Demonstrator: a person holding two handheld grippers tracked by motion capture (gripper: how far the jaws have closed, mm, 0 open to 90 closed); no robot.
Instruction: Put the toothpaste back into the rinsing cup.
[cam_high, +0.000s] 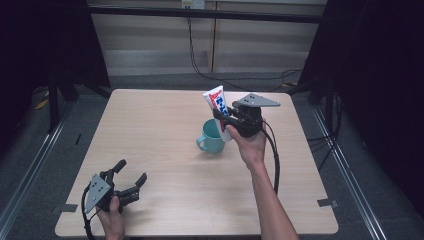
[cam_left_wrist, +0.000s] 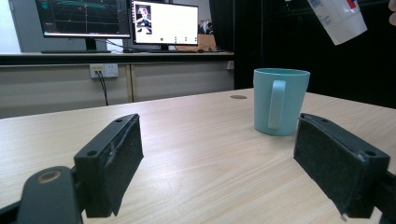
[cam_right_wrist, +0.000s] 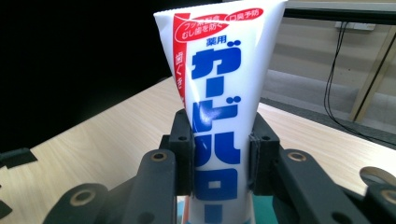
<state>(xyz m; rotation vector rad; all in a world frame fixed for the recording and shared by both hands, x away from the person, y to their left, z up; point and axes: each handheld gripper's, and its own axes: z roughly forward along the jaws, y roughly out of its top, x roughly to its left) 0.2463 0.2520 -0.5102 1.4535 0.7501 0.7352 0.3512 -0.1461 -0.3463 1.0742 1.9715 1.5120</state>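
One toothpaste tube (cam_high: 217, 102) clamped upright in right gripper (cam_high: 223, 121), directly above teal mug (cam_high: 210, 137) at table (cam_high: 150, 130) centre. Recommend: keep tube vertical, lower inside rim, release late. Left gripper (cam_high: 131, 179) idle, jaws apart, near table edge.

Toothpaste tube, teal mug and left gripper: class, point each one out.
toothpaste tube (cam_right_wrist: 219, 116), right gripper view, printed front.
teal mug (cam_left_wrist: 292, 105), left gripper view, outer wall beside handle.
left gripper (cam_high: 131, 176), high view, between its fingertips.
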